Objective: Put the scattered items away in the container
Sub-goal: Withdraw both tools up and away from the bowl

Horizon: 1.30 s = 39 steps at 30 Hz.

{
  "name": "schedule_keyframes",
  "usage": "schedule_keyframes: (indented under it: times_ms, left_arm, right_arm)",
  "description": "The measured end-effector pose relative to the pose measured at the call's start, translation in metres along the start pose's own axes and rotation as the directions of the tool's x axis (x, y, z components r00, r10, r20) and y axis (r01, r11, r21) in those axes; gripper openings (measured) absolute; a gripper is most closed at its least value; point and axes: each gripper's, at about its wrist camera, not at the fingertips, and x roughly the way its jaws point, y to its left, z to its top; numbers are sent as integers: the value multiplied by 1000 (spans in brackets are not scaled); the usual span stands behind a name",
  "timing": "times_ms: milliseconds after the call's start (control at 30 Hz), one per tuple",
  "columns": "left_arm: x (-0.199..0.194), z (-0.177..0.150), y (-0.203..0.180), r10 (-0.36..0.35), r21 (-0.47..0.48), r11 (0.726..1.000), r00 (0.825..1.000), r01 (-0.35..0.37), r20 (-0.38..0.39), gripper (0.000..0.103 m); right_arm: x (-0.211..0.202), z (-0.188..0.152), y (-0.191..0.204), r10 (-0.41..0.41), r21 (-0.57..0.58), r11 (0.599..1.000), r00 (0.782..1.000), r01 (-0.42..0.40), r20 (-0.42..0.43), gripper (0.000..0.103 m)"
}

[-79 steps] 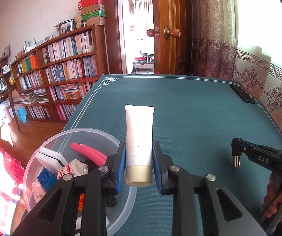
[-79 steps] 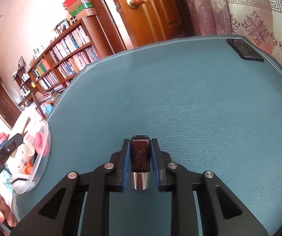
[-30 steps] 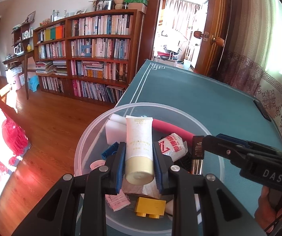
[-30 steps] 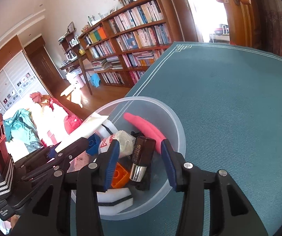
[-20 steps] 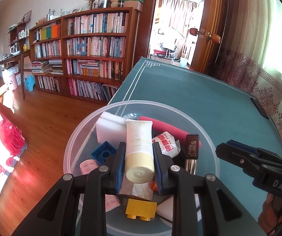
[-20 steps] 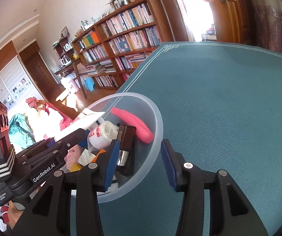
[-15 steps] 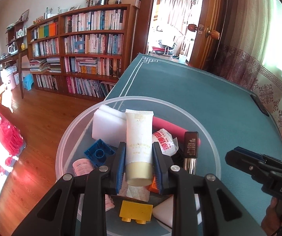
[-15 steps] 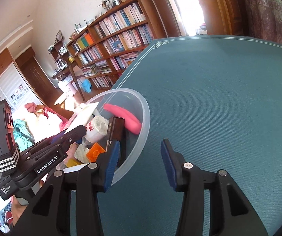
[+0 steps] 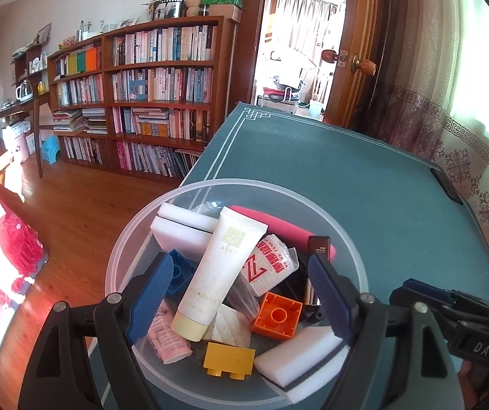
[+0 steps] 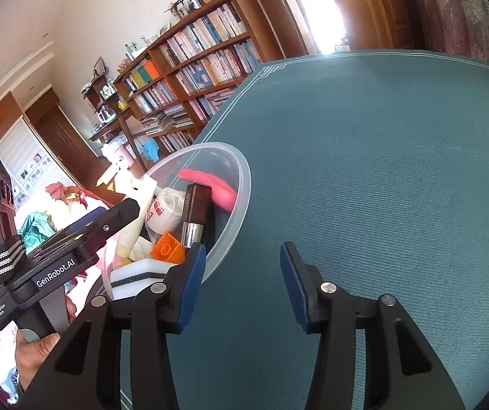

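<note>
From the left wrist view the left gripper hangs over the clear plastic bowl with its blue-padded jaws spread wide and nothing between them; the cream tube lies loose in the bowl, slanted, its cap toward the camera and its crimped end resting on a white sponge. This view alone shows the whole heap: a blue brick, an orange brick, a yellow brick, a red-printed packet, a pink tool handle and a dark lipstick. The right wrist view sees the bowl only side-on, at the near edge of the teal table, and shows the lipstick's silver end. There the right gripper is released too, its jaws apart over bare cloth just beside the bowl's rim. A hand grips the left tool's handle at the lower left.
</note>
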Motion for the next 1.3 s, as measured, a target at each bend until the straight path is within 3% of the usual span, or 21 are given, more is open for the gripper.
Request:
schedule_keyframes:
  times_ms: [133,300,400,733,833,933,1067,1300]
  left_arm:
    - [-11,-1,2,37,-1,999,999,-37,25,102]
    - [-27,-3,3,94,10,995,994,-94,63,103]
    - [-35,-4,2,110,19,994,991,-111,72,103]
    - [-75,-15,1,159,20,986,976,-164,146,103]
    - [-88,-21,2,209,20,976,961,-217,182,103]
    - [-102,-27,1,294,25,951,928,-308,229,103]
    - [-116,-36,4,369,20,922,892,-387,263,103]
    - [-132,-51,10,380,32,914,879,-405,289,103]
  right_arm:
    - [-6,-5,4,-21,-18,1000,1000,21,15,55]
    - [-16,-11,14,-32,-68,997,999,35,38,56]
    - [-26,-15,24,-16,-97,995,998,22,65,61]
    - [-74,-31,67,-42,-238,966,966,105,257,79]
    - [-87,-40,82,-54,-272,951,945,147,322,84]
    - [-96,-46,93,-82,-281,940,925,196,370,90]
    - [-99,-52,102,-106,-282,932,918,225,383,92]
    - [-110,-65,106,-100,-229,952,911,204,399,92]
